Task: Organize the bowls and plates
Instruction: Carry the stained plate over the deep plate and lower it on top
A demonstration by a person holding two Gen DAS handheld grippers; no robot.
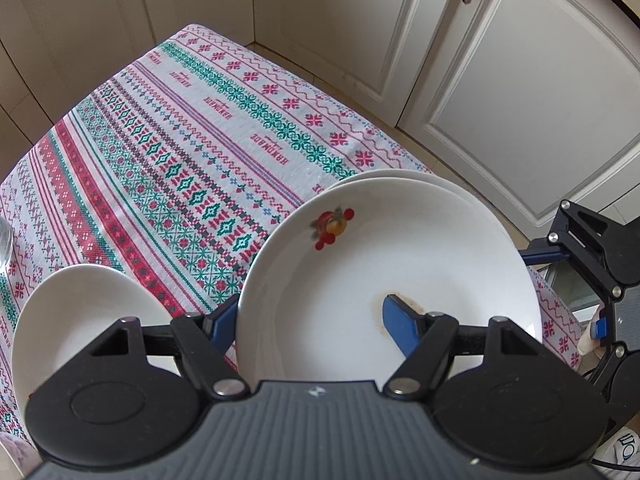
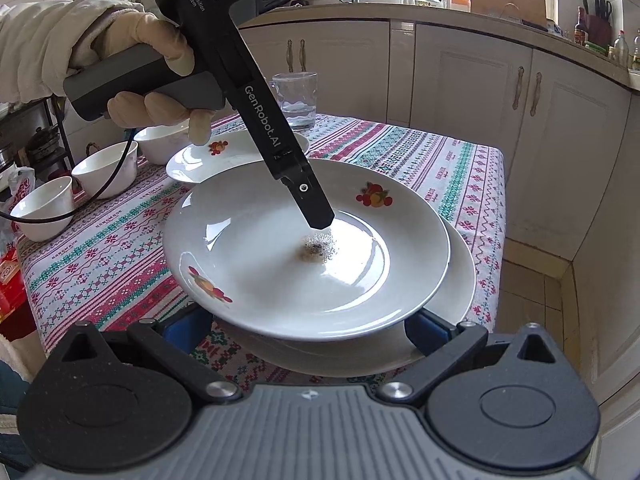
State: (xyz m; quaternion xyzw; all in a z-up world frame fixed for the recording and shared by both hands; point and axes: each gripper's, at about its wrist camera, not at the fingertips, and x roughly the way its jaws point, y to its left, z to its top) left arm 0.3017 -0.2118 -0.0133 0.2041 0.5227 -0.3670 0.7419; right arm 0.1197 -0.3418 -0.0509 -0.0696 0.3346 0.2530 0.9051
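Observation:
A white plate with fruit decals (image 1: 400,248) (image 2: 280,272) hangs tilted just above a second white plate (image 2: 460,288) at the table's corner. My left gripper (image 1: 308,306) (image 2: 320,220) is shut on the upper plate's rim, one blue finger (image 1: 400,320) inside and the other below. A brown stain (image 2: 316,252) marks the plate's middle. My right gripper (image 2: 308,326) (image 1: 560,290) sits low in front of both plates, fingers wide apart, tips hidden under the upper rim. A third plate (image 2: 224,156) (image 1: 80,320) lies further back. Three white bowls (image 2: 106,174) stand in a row at the left.
A glass of water (image 2: 298,98) stands at the table's far edge. The patterned tablecloth (image 1: 180,152) covers the table. Cream cabinets (image 2: 480,100) and a tiled floor (image 2: 532,292) border the corner. A gloved hand (image 2: 152,60) holds the left gripper, its cable (image 2: 100,192) trailing past the bowls.

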